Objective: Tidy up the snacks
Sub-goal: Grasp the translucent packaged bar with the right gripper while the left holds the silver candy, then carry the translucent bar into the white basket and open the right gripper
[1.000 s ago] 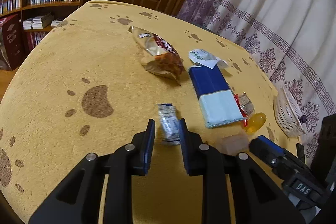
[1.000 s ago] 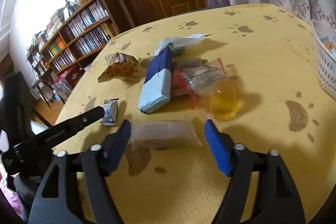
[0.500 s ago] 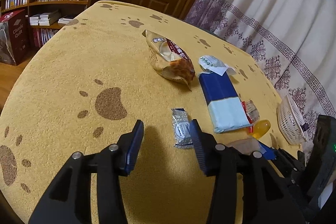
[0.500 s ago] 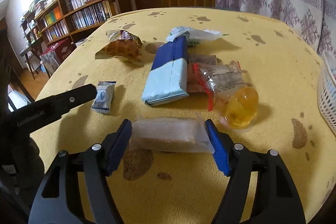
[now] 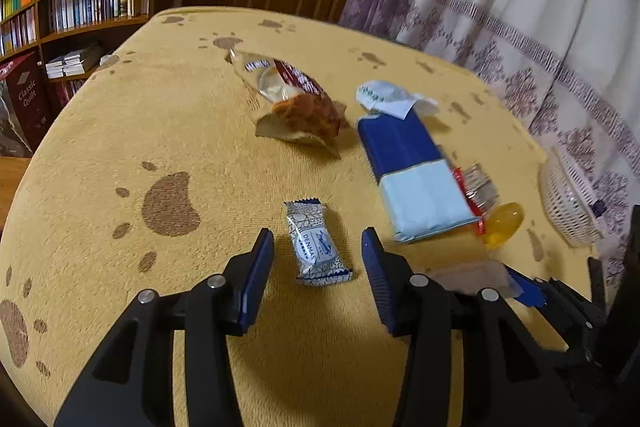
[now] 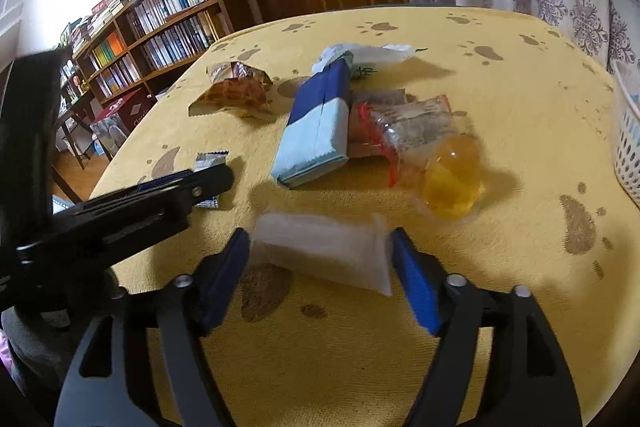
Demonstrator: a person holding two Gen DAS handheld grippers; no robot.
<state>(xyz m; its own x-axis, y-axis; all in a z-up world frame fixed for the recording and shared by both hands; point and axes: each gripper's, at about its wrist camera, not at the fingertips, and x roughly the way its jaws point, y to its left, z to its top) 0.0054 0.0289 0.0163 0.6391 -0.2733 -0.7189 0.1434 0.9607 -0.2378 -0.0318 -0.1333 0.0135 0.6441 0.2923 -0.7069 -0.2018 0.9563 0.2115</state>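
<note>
The left gripper point(image 5: 318, 247) stood low in the centre of its own view with its jaws apart, having just been opening. A small white-and-blue wrapped candy point(image 5: 316, 243) lay flat on the cloth between the blue pads, with a clear gap on each side, so nothing was gripped.

The right gripper point(image 6: 320, 255), low in the centre of its view, had opened further within the last moment after a slight squeeze. A pale translucent packet point(image 6: 326, 251) lay crosswise between its pads; each end came up to a pad, but whether the pads pressed on it could not be told.

Above the packet, toward the middle of the right view, lay a long blue and light-blue package point(image 6: 316, 123), and just to its right a clear bag with a red seal point(image 6: 408, 127), touching a yellow jelly cup point(image 6: 452, 179). A crumpled white wrapper point(image 6: 360, 57) sat at the package's far end. Left of the package was an opened bag of brown snacks point(image 6: 236, 91). A white basket point(image 6: 628, 147) stood at the right edge. Everything rested on a yellow paw-print tablecloth point(image 6: 500, 95). A bookshelf point(image 6: 160, 27) filled the upper left.
</note>
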